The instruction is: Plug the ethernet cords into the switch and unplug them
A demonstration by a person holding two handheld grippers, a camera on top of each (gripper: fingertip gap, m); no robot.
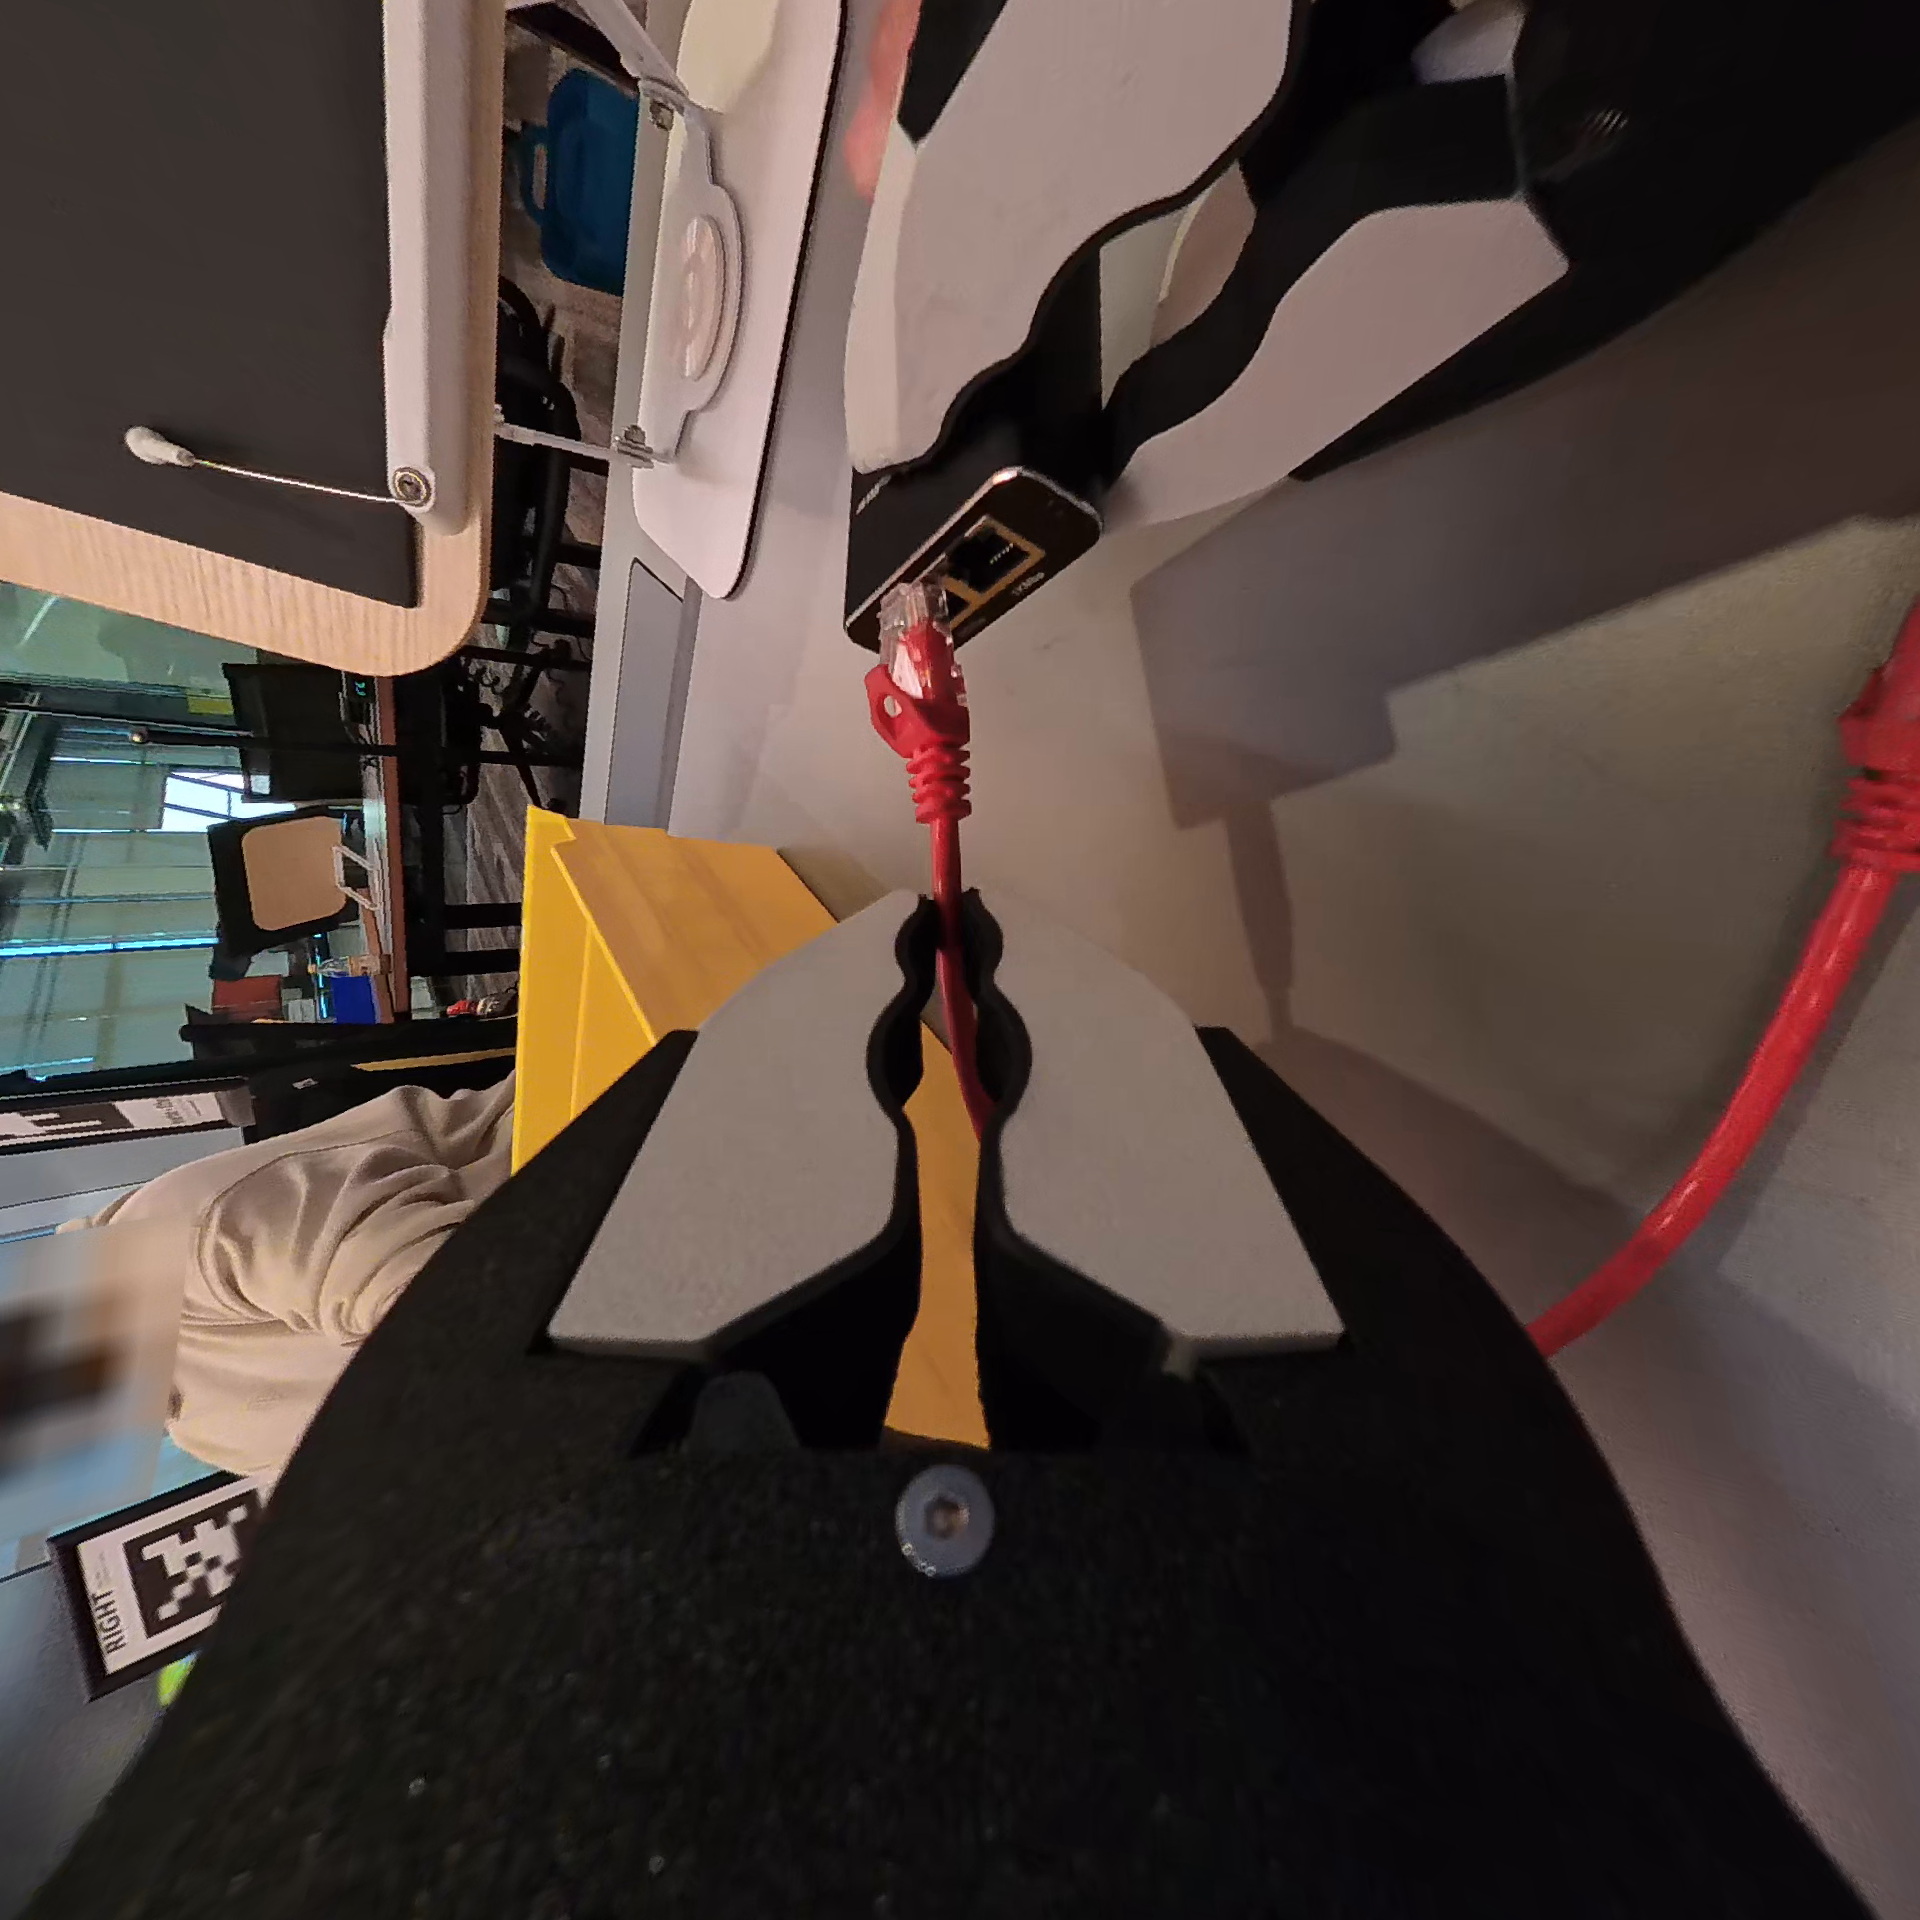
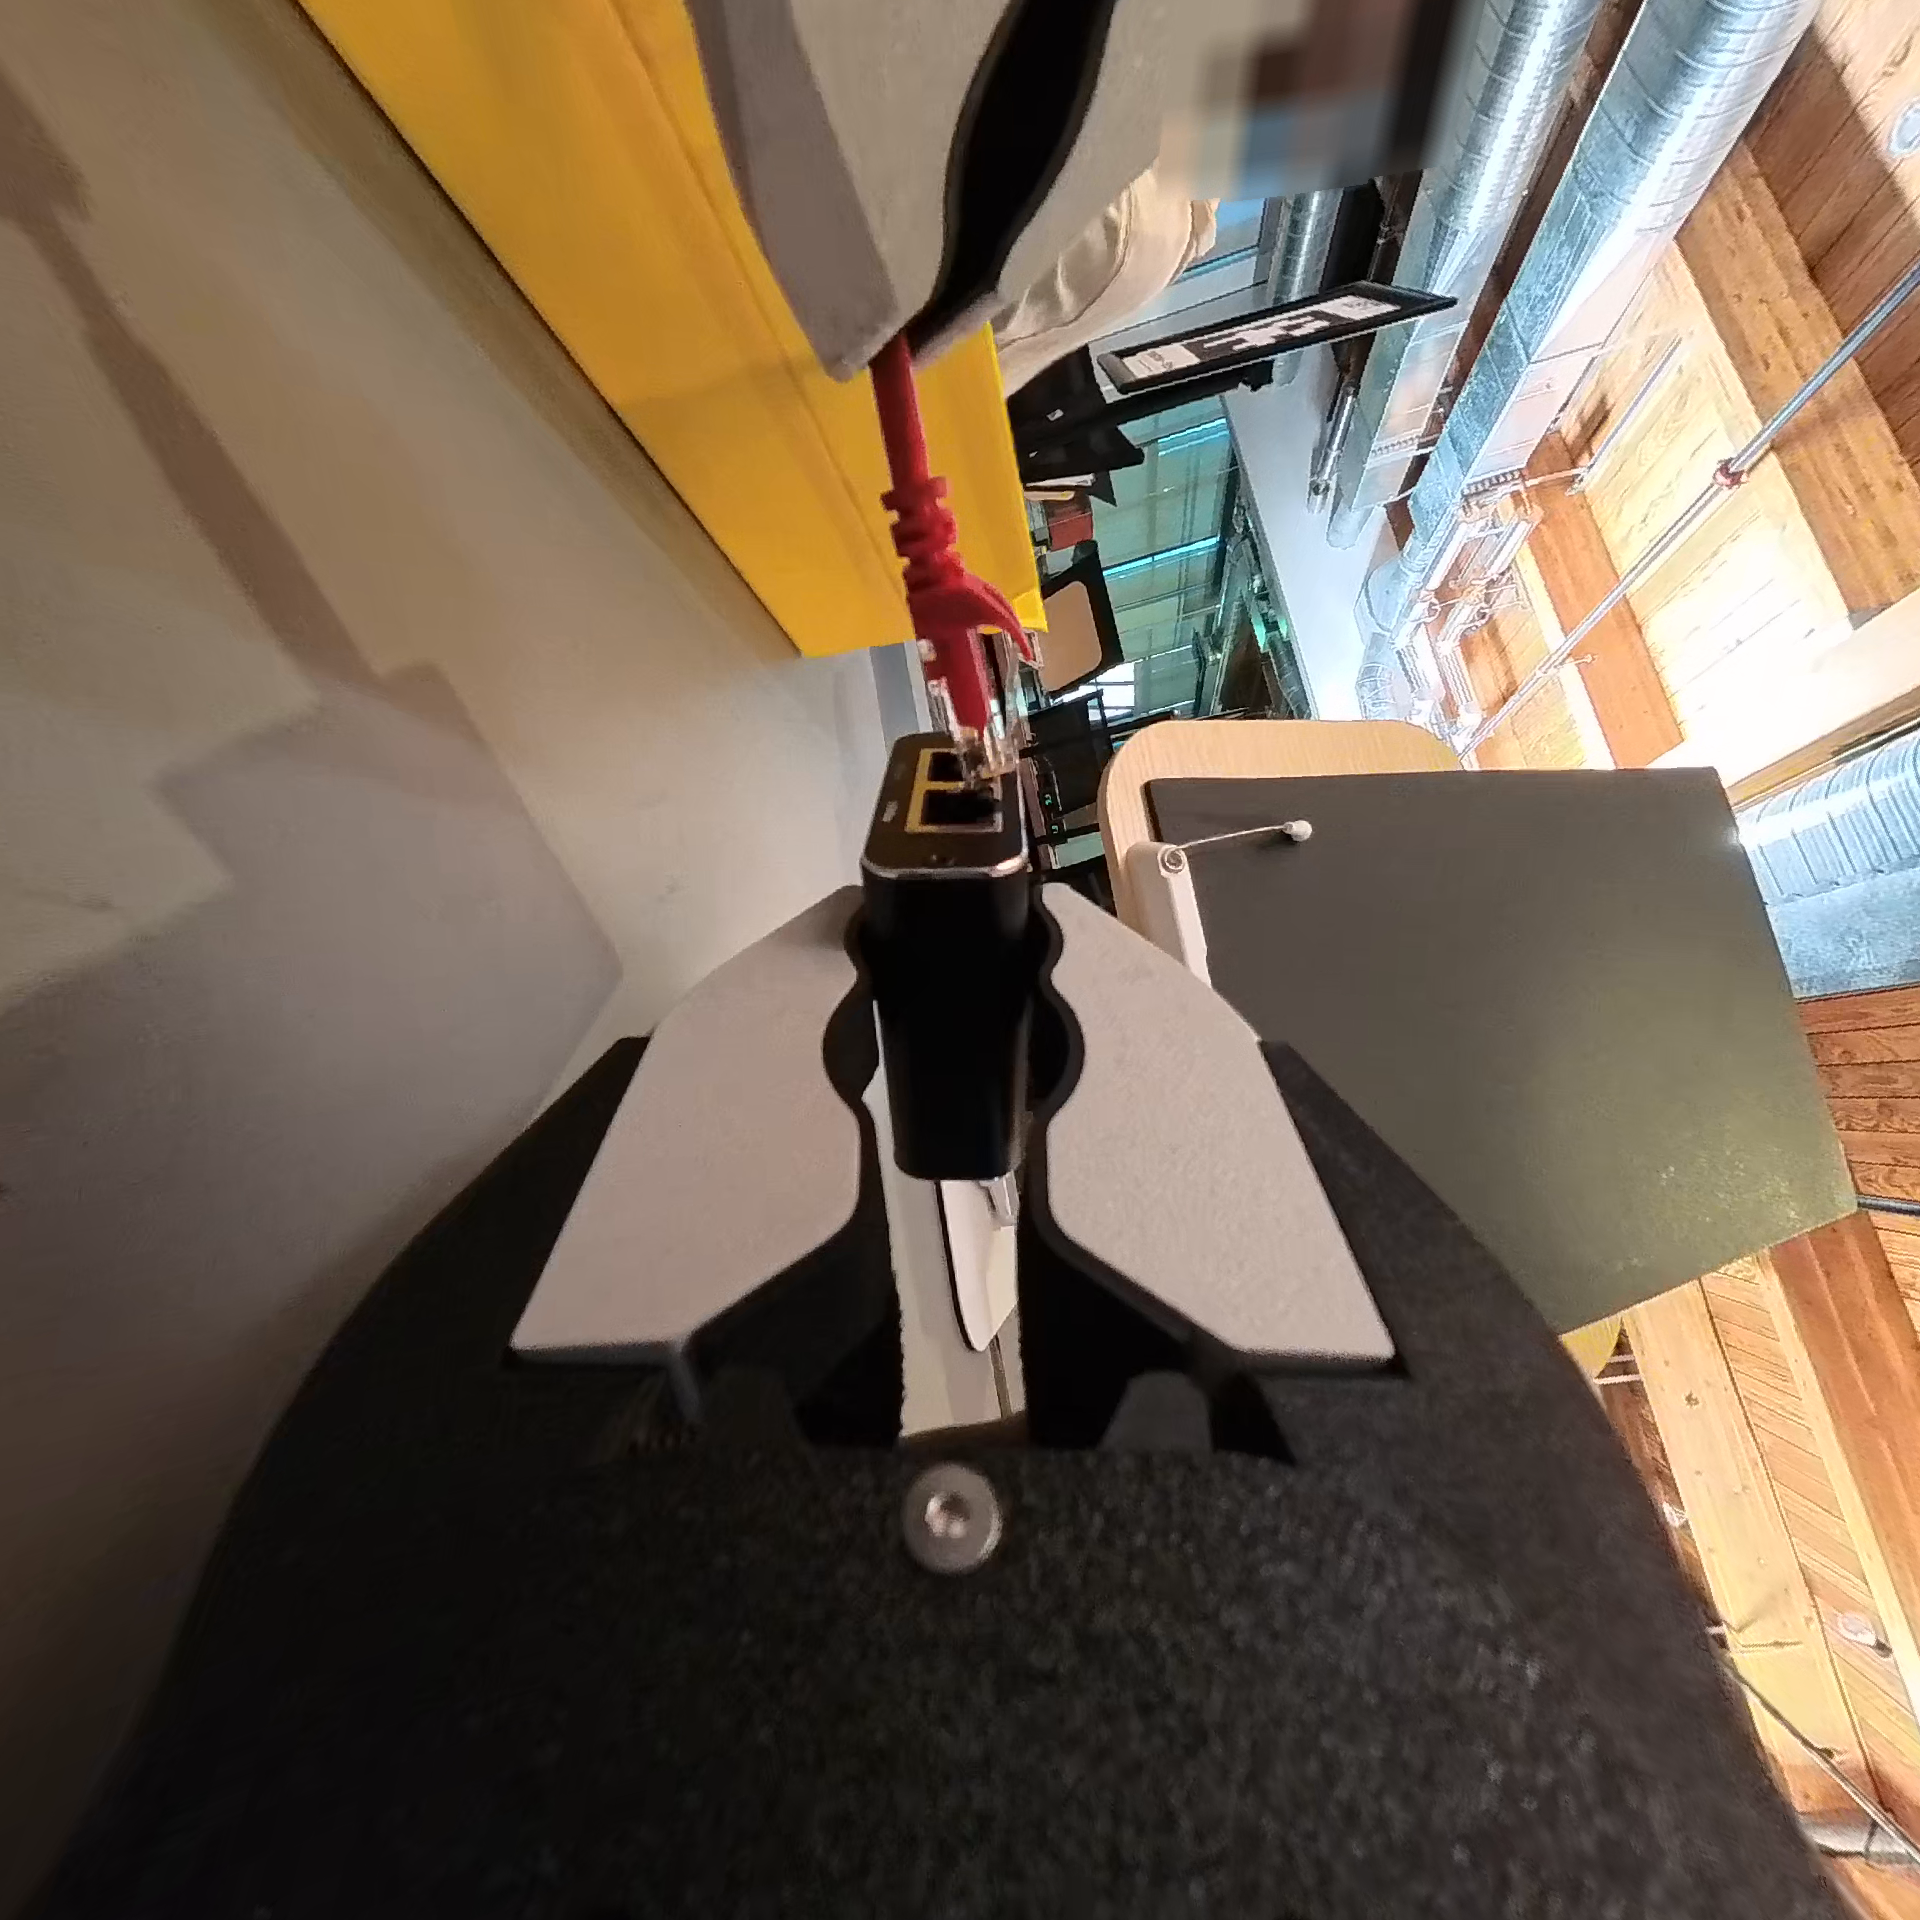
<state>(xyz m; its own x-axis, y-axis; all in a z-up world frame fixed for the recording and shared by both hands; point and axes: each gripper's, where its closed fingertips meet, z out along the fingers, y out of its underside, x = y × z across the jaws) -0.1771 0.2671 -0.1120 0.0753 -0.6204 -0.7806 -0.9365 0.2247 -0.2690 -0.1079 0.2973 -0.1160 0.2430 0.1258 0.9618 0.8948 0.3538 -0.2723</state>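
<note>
The left gripper fingers pinch the red cord, its plug at the switch port. The right gripper fingers clamp the switch at frame centre.

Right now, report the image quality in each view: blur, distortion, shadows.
Left wrist view: wide-angle bending at the edges; the red plug and switch are sharp, the right gripper slightly soft; hard stepped shadows on the white table. Right wrist view: the left gripper at top is blurred; the switch is crisp.

Red cord, black switch
</note>
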